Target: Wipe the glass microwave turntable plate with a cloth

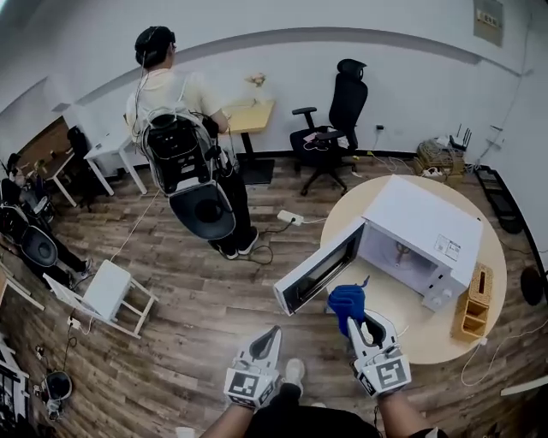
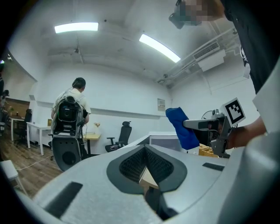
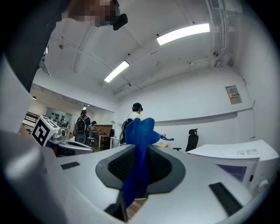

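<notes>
Blue cloth (image 3: 141, 129), soft and bunched into loose folds, is pinched between the closed jaws of the right gripper (image 1: 358, 323), which holds it just in front of the white microwave (image 1: 428, 224) and its swung-open door (image 1: 318, 267). The left gripper (image 2: 145, 149) has its ribbed black pads pressed together with nothing between them, low beside the right one. Black-and-white square markers (image 1: 390, 372) face up on the grippers' cubes. A small label (image 1: 446, 248) sits on the microwave's smooth top; its print is too small to read, as is the wall sign (image 1: 489, 19). The glass turntable plate cannot be made out inside the pale cavity. The microwave stands on a round light-wood table (image 1: 428, 329) beside a woven basket (image 1: 475, 299).
</notes>
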`<state>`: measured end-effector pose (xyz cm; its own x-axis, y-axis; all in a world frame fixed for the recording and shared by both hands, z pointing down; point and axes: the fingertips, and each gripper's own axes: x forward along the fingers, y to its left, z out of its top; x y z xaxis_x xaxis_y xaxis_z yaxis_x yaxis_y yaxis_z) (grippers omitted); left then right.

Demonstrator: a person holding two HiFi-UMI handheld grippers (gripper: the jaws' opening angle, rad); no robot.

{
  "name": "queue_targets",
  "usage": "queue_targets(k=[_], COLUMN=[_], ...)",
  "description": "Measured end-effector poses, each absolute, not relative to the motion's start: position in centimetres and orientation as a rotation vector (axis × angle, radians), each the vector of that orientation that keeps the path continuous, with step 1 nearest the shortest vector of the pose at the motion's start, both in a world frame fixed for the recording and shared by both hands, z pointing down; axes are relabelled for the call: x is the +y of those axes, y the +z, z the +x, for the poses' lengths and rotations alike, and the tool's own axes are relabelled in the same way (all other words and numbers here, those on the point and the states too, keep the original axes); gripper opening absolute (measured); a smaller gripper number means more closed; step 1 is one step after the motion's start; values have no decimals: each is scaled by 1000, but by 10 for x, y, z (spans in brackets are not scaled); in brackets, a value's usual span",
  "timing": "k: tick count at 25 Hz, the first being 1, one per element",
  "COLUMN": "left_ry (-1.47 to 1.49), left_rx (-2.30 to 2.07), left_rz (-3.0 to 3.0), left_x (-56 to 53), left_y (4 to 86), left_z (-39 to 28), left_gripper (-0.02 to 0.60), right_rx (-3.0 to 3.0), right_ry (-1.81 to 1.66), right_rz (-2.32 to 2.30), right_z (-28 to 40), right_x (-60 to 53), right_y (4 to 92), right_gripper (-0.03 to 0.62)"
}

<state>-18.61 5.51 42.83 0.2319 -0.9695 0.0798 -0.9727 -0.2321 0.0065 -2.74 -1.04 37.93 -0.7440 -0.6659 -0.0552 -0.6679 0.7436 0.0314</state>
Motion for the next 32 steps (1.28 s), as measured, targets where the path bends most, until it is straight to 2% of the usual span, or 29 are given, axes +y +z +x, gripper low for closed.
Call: queue_targets(k=[17,32], left_ry=[87,83], left_rx=[-1274,-1041], left_rz=[2789,2855], left_x=[-67,-117], left_y=[437,442], left_z=[-112,-67], left_gripper=[6,6], right_rx=[2741,2706], right_ry=[78,43], right_rz=[-1584,-1795], right_z=[2,39], right_x=[-101,-132], right_y=[378,403], right_gripper=[72,72])
